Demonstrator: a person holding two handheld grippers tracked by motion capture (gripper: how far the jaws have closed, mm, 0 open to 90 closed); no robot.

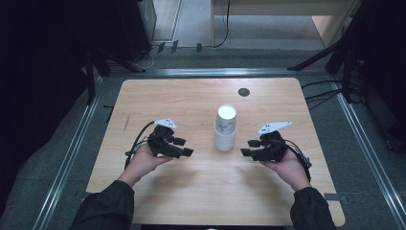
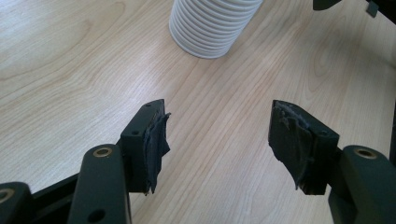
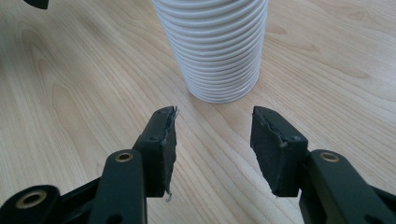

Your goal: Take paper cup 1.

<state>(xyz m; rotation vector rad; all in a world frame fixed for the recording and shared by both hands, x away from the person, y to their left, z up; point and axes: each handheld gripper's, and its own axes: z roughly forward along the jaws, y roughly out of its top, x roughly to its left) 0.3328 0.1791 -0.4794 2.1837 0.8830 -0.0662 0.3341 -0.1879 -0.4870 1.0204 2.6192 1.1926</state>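
A stack of white paper cups (image 1: 225, 127) stands upside down near the middle of the wooden table (image 1: 201, 191). Its ribbed rims show in the left gripper view (image 2: 210, 28) and in the right gripper view (image 3: 215, 46). My left gripper (image 1: 184, 146) hovers to the left of the stack, open, with nothing between its jaws (image 2: 217, 140). On the other side, my right gripper (image 1: 249, 147) points at the stack, open and empty as well (image 3: 214, 140). Neither gripper touches the cups.
A small dark round disc (image 1: 244, 92) sits in the tabletop near the far edge. Metal rails (image 1: 72, 148) run along both sides of the table. Cables (image 1: 321, 93) lie on the floor at the far right.
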